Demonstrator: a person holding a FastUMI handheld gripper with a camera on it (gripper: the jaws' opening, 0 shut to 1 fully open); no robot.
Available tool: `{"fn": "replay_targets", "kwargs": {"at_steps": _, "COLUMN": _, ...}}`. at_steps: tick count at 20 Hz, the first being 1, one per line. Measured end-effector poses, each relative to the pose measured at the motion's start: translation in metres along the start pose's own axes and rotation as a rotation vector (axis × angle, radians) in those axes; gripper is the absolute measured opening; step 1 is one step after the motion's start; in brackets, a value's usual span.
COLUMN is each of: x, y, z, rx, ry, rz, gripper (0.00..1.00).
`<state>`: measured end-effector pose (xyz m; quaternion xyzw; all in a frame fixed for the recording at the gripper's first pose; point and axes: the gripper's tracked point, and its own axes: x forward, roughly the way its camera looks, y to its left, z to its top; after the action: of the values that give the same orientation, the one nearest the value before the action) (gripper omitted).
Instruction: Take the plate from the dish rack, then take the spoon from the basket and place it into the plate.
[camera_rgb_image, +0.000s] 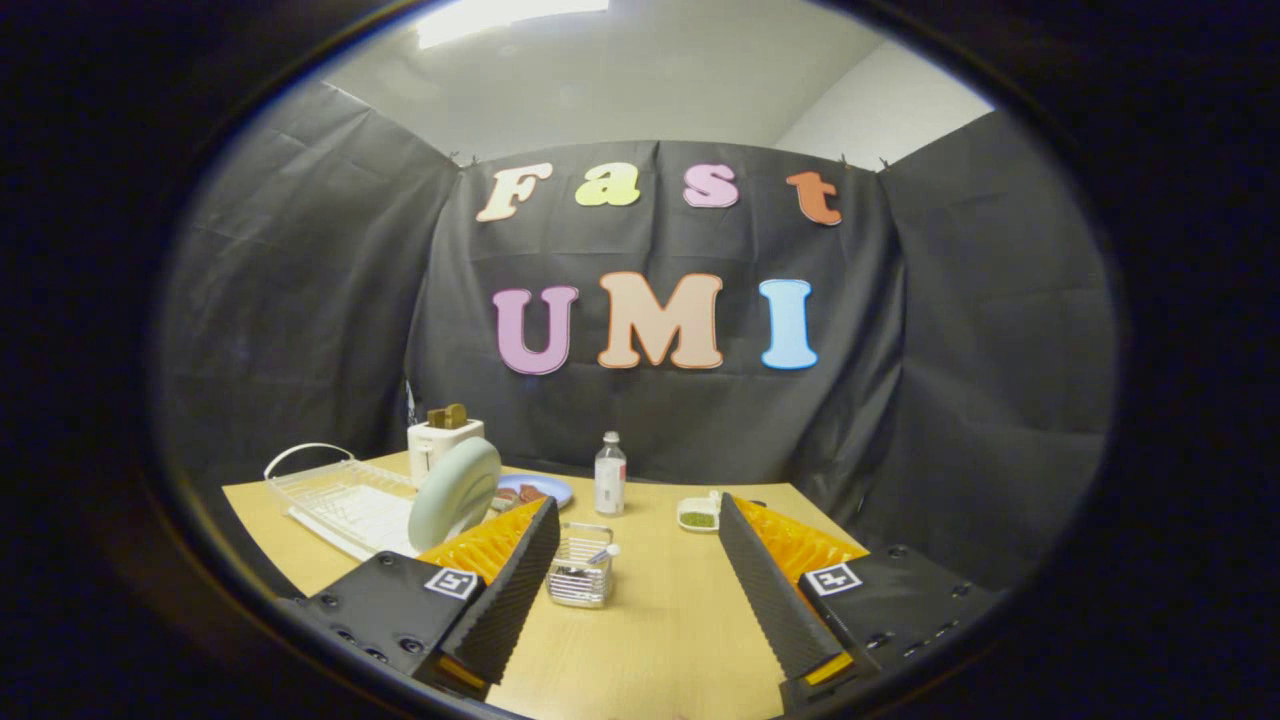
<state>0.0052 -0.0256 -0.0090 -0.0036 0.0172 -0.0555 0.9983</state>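
Note:
A pale green plate (456, 492) stands on edge in the white dish rack (340, 490), beyond my left finger (515, 590). A small wire basket (581, 566) sits on the wooden table (650, 620), just ahead of the fingers and close to the left one. A spoon (603, 553) with a white tip leans inside the basket. My gripper (635, 520) is open, with a wide gap and nothing between its fingers. It hangs above the table, short of both the rack and the basket.
A white toaster (442, 443) holding toast stands behind the rack. A blue plate (538, 490) with food lies behind the green one. A small bottle (610, 475) stands mid-table at the back. A little white dish (698, 514) with green contents sits by the right finger.

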Motion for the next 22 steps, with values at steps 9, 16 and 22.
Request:
{"fn": "replay_targets", "kwargs": {"at_steps": 9, "x": 0.003, "y": -0.007, "z": -0.004, "rx": 0.032, "ry": 0.016, "rz": -0.009, "gripper": 1.00}}
{"fn": "replay_targets", "kwargs": {"at_steps": 16, "x": 0.030, "y": 0.015, "z": 0.024, "rx": 0.079, "ry": 0.067, "rz": 0.088, "gripper": 1.00}}
{"fn": "replay_targets", "kwargs": {"at_steps": 22, "x": 0.059, "y": 0.075, "z": 0.057, "rx": 0.074, "ry": 0.246, "rz": 0.252, "gripper": 1.00}}
